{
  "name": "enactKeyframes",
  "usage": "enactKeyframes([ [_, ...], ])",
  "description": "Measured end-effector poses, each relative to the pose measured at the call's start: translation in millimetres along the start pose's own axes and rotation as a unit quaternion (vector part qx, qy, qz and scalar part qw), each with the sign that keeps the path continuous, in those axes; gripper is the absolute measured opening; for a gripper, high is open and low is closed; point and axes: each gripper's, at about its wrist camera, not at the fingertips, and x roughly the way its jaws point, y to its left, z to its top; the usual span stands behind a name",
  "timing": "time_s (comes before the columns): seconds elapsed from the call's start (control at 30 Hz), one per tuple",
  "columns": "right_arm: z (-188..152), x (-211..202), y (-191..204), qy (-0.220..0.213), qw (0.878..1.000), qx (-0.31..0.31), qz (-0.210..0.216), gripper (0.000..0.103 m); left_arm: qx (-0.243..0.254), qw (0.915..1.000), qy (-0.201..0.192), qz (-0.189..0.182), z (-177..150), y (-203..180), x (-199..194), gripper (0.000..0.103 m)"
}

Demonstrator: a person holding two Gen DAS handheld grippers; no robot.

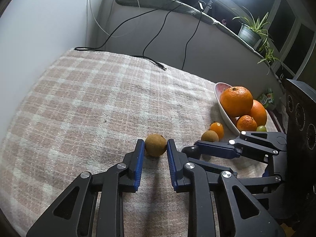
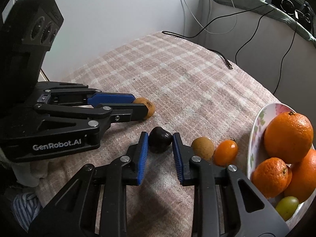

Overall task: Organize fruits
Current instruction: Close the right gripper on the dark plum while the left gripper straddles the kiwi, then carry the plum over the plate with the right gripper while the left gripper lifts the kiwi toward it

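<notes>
On the pink plaid cloth [image 1: 88, 102] my left gripper [image 1: 155, 141] is shut on a round brown fruit [image 1: 155, 147], with a blue pad against each side. That fruit [image 2: 149, 108] shows at the left gripper's [image 2: 141, 103] tips in the right wrist view. My right gripper [image 2: 160, 134] is shut on a dark, almost black fruit [image 2: 160, 140], which rests on the cloth. The right gripper [image 1: 192, 148] reaches in from the right in the left wrist view, with the dark fruit [image 1: 189, 150] mostly hidden.
A flowered white bowl [image 2: 254, 134] holds three oranges [image 2: 288, 136] and a green grape [image 2: 287, 206]. Beside the bowl [image 1: 222, 106] lie another brown fruit [image 2: 202, 148] and a small orange fruit [image 2: 226, 153]. A black cable end [image 1: 161, 66] lies at the cloth's far edge.
</notes>
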Motion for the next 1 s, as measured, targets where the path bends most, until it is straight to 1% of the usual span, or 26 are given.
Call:
enactKeyframes([
  [0.23,-7.2,-18.4,-4.8,-0.017,1.000,0.013,0.004,0.026,0.000,1.0000,-0.007,-0.003,0.6,-2.6,-5.3,0.021],
  [0.37,-14.3,-35.9,-12.8,-0.032,0.999,0.028,0.006,0.026,0.002,0.9999,-0.011,-0.007,0.4,-7.7,-9.3,0.021],
  [0.47,-21.1,-51.0,-20.2,-0.043,0.998,0.035,0.001,0.026,0.006,0.9998,-0.014,-0.011,1.4,-13.8,-11.5,0.020],
  [0.5,-23.6,-56.0,-23.4,-0.047,0.998,0.037,-0.001,0.026,0.008,0.9998,-0.015,-0.013,2.2,-16.9,-12.4,0.017],
  [0.53,-25.8,-61.0,-27.1,-0.050,0.998,0.041,-0.004,0.026,0.010,0.9997,-0.016,-0.015,2.7,-19.7,-12.8,0.015],
  [0.67,-35.2,-81.7,-45.7,-0.063,0.996,0.058,-0.013,0.026,0.025,0.9992,-0.021,-0.023,6.6,-35.5,-13.1,0.015],
  [0.77,-40.3,-91.0,-60.3,-0.068,0.995,0.071,-0.023,0.026,0.032,0.9991,-0.017,-0.021,7.8,-44.2,-6.6,0.015],
  [0.87,-46.9,-97.4,-71.5,-0.069,0.994,0.082,-0.024,0.026,0.027,0.9994,-0.015,-0.018,6.6,-42.0,-2.7,0.015],
  [1.0,-52.8,-101.3,-76.0,-0.072,0.993,0.086,-0.024,0.026,0.026,0.9995,-0.018,0.004,2.6,-37.5,-3.3,0.016],
])
